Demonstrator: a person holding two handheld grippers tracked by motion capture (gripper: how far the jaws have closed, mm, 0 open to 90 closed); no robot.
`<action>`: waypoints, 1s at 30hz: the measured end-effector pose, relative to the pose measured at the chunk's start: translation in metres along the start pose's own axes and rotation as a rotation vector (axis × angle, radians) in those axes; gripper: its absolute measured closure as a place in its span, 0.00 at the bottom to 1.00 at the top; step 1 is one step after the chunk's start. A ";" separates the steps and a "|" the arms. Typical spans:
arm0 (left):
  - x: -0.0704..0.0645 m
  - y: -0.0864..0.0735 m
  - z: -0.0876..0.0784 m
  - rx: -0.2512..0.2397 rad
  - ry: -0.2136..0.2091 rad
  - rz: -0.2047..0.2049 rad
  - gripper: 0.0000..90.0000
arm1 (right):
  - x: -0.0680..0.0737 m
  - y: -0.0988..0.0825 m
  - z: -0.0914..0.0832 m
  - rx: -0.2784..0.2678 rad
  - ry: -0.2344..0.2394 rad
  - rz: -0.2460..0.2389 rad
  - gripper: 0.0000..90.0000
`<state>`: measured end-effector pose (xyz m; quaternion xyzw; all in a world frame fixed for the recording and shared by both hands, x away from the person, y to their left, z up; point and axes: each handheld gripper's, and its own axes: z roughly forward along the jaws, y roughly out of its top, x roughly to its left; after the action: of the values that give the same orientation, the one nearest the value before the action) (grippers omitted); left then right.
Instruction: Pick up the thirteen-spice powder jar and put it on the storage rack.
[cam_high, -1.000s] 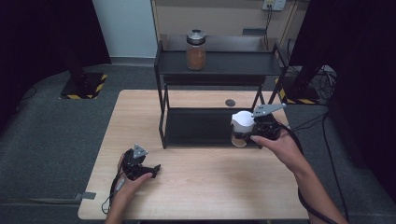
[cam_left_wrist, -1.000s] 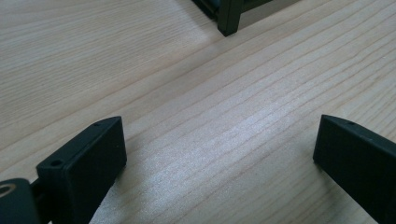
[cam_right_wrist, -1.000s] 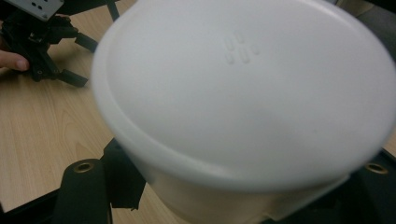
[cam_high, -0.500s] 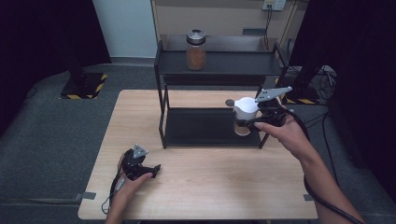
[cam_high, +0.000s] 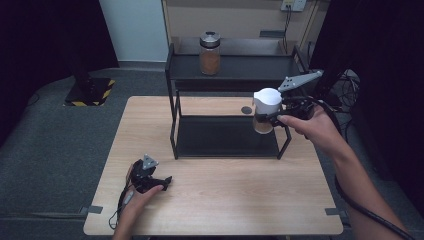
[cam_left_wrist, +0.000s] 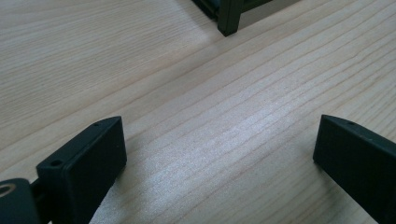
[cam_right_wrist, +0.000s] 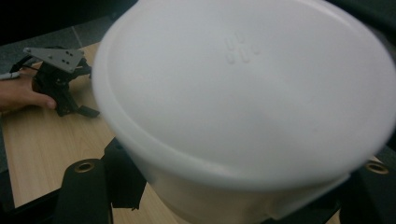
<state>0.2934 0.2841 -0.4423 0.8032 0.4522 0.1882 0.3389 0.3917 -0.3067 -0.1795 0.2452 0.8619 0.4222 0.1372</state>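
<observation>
Since the earlier frames the right gripper (cam_high: 272, 116) has risen from beside the lower tier of the black metal two-tier rack (cam_high: 175, 131) to about the height of its top shelf, carrying the white-lidded jar of brown contents (cam_high: 265, 111) with it; the left gripper (cam_high: 152, 181) has stayed where it was.

Nearest, close to the front edge of the light wooden worktop (cam_high: 225, 200) and toward its left corner, the left gripper rests in the person's hand. In the left gripper view its two black jaws stand wide apart over bare wood grain (cam_left_wrist: 224, 116), with nothing between them and nothing touched.

Farther back, by the rack's right front post, the right gripper is clamped on the white-lidded jar. The jar stands upright, its long axis vertical, with the broad white lid (cam_right_wrist: 252, 93) looming directly above the jaws in the right gripper view. It hangs in the air just off the rack's right end, clear of the worktop.

Farthest, on the top shelf (cam_high: 250, 70), a second glass jar with a dark metal lid and brown contents (cam_high: 210, 53) stands left of centre. The open stretch of shelf lies up, back and to the left of the held jar, so I judge the right hand is the one placed to set it there.
</observation>
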 end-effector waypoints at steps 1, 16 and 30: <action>0.000 0.000 0.000 0.000 -0.001 0.000 0.01 | 0.000 0.003 -0.001 0.000 0.000 -0.003 0.35; 0.000 0.000 0.000 0.000 0.000 0.000 0.01 | 0.002 0.043 -0.029 -0.065 0.006 -0.031 0.35; 0.000 0.000 0.000 0.000 0.000 0.000 0.01 | -0.015 0.087 -0.040 -0.051 -0.032 -0.062 0.35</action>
<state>0.2935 0.2841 -0.4423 0.8033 0.4521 0.1880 0.3390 0.4129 -0.2957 -0.0860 0.2214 0.8557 0.4357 0.1700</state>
